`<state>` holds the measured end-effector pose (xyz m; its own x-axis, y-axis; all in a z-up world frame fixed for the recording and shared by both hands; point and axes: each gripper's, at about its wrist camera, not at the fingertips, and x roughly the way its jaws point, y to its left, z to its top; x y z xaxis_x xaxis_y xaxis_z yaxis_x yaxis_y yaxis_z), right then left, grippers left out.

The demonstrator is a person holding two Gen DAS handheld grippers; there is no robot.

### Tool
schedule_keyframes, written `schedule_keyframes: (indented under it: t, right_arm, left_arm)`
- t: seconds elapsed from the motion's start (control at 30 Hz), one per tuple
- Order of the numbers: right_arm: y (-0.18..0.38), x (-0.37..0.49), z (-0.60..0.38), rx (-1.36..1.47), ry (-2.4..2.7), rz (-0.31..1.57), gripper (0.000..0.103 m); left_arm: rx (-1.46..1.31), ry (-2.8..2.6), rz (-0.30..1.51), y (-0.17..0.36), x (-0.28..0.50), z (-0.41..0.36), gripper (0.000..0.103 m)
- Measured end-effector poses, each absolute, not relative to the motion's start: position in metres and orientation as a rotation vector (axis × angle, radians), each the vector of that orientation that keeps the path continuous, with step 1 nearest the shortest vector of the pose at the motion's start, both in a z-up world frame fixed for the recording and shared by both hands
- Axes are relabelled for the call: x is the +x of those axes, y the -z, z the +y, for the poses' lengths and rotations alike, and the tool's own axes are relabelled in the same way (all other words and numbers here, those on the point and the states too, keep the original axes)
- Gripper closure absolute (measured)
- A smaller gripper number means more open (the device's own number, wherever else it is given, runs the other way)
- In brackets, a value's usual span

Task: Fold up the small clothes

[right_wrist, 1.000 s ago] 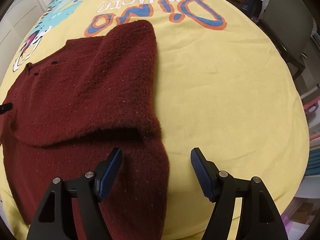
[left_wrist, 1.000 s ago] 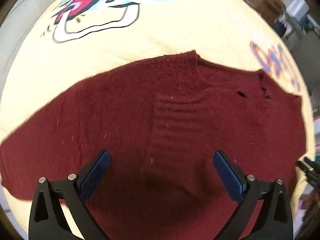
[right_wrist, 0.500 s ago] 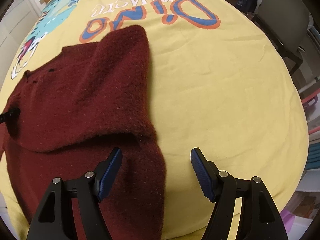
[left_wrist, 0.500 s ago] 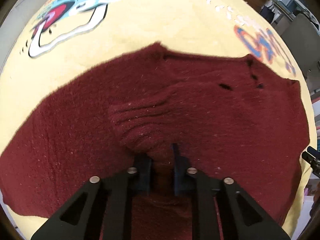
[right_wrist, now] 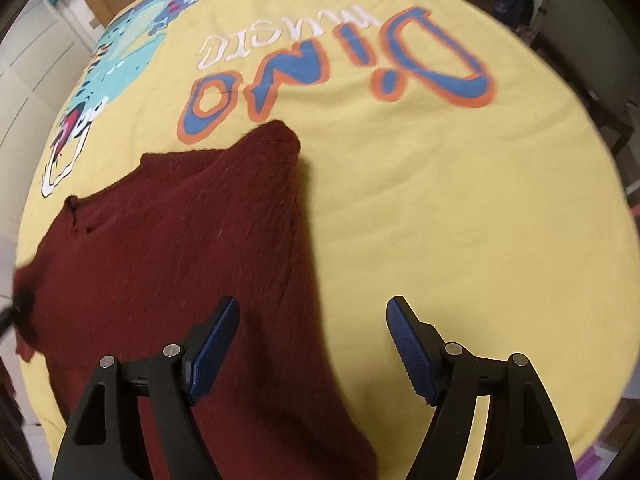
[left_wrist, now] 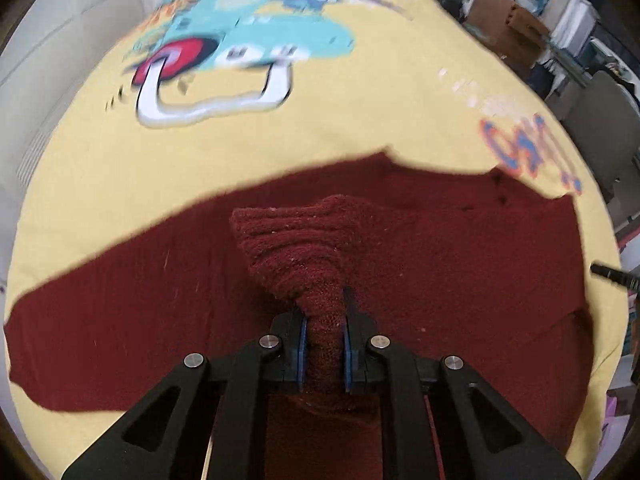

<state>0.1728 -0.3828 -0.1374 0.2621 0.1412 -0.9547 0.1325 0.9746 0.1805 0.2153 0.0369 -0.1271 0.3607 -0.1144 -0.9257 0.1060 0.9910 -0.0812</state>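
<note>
A dark red knitted sweater (left_wrist: pixel 440 264) lies spread on a yellow printed cloth (left_wrist: pixel 320 132). My left gripper (left_wrist: pixel 324 344) is shut on a ribbed fold of the sweater (left_wrist: pixel 304 240) and lifts it into a bunched peak above the rest. In the right wrist view the sweater (right_wrist: pixel 180 248) lies left of centre with its right part folded over. My right gripper (right_wrist: pixel 312 344) is open and empty, held above the sweater's right edge; its left finger is over the knit, its right finger over bare cloth.
The yellow cloth (right_wrist: pixel 440 200) carries a dinosaur print (left_wrist: pixel 248 40) and "Dino" lettering (right_wrist: pixel 340 64). Cardboard boxes (left_wrist: pixel 508 28) and a grey chair (left_wrist: pixel 600 128) stand beyond the far right edge. White cabinet doors (right_wrist: pixel 32 68) stand at the left.
My left gripper closed on the ribbed part of the sweater and has pulled it upward. My right gripper rose and stayed open; the fold under it has flattened.
</note>
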Motion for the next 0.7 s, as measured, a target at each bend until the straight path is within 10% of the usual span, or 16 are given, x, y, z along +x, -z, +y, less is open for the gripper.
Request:
schedule_keyframes:
  t: [0.13,0.23,0.7]
  right_arm:
    - [0.157,0.187,-0.374,0.273,-0.024,1.355,0.028]
    - [0.163,0.187,-0.365,0.27,-0.072,1.344,0.077]
    - [0.16,0.173,-0.356,0.149,0.017,1.302,0.085]
  left_arm:
    - [-0.048,0.114,1.243,0.141,0.208,0.055,0.092]
    - [-0.047,0.112,1.257,0.15,0.21,0.057,0.092]
    - [-0.005,0.102,1.25,0.166,0.212,0.059,0.085]
